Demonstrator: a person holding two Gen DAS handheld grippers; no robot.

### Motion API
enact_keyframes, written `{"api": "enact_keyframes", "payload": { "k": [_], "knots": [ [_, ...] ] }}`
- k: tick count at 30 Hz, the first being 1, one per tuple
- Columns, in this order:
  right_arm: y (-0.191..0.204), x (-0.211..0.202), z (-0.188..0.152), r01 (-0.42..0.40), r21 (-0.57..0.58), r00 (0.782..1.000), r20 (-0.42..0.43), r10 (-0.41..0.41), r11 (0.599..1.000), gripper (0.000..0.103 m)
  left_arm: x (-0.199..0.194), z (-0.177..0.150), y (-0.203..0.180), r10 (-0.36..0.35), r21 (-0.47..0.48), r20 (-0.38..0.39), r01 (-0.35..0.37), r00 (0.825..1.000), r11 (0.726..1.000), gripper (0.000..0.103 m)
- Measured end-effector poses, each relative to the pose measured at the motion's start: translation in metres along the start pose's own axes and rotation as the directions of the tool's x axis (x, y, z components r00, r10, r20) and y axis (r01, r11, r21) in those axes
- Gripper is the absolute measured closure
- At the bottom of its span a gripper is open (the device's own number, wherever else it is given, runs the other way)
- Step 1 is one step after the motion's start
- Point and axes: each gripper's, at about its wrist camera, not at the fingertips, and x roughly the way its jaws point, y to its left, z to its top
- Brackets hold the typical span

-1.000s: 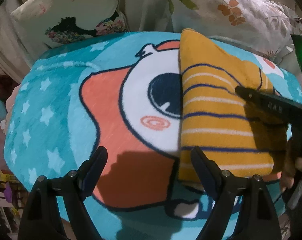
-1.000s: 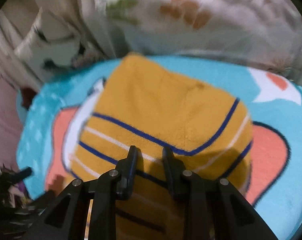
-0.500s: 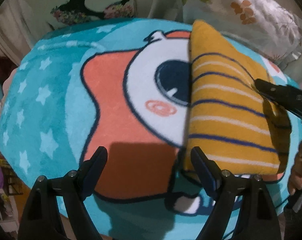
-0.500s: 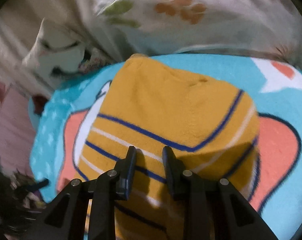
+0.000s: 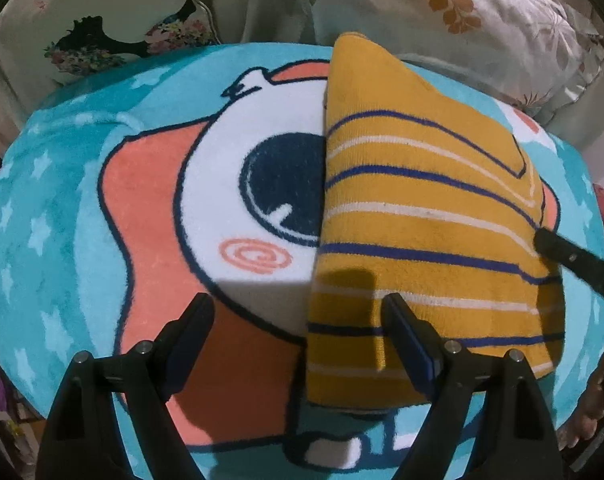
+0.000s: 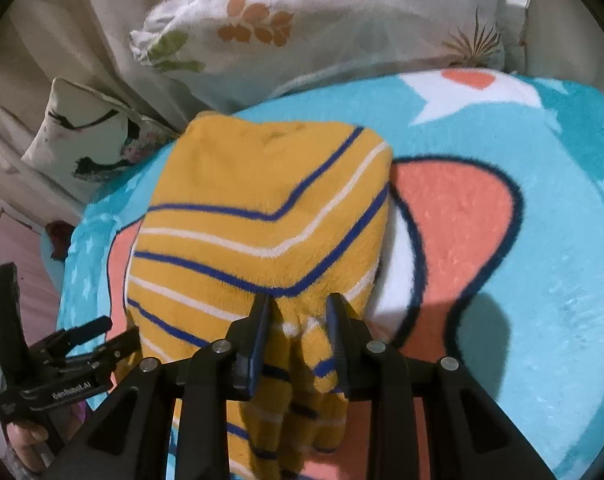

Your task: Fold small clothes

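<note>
1. One teal cartoon blanket spreads under everything; floral pillows lie beyond its far edge.
2. On the blanket lies the folded yellow striped garment, covering part of the big cartoon eye.
3. My right tongs pinch a bunched fold at the garment's near edge.
4. My left tongs gape wide at the garment's left edge, holding nothing.

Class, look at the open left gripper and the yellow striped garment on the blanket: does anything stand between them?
Nothing visible does. The left gripper is open right at the yellow striped garment, one fingertip over its near edge. The right gripper already pinches a bunch of it.
</note>
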Motion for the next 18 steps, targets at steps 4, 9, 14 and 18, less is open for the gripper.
{"api": "enact_keyframes", "payload": {
  "k": [4, 9, 14, 18],
  "knots": [
    [0.012, -0.025, 0.0, 0.043, -0.037, 0.996, 0.076, -0.04, 0.998, 0.071, -0.009, -0.006, 0.003, -0.005, -0.014, 0.001, 0.005, 1.0, 1.0, 0.018],
    [0.024, -0.024, -0.007, 0.064, -0.076, 0.994, 0.091, -0.057, 0.995, 0.07, -0.015, -0.018, 0.008, 0.026, -0.01, 0.0, -0.026, 1.0, 1.0, 0.018],
    [0.03, 0.003, -0.011, 0.112, -0.092, 0.994, 0.026, -0.11, 0.989, 0.065, -0.017, -0.027, 0.014, 0.033, -0.001, -0.007, -0.033, 0.999, 0.999, 0.018],
    [0.029, -0.013, -0.01, 0.109, -0.058, 0.993, 0.055, -0.106, 0.992, 0.062, -0.021, -0.033, 0.02, 0.018, 0.007, 0.0, -0.018, 1.0, 1.0, 0.018]
  ]
}}
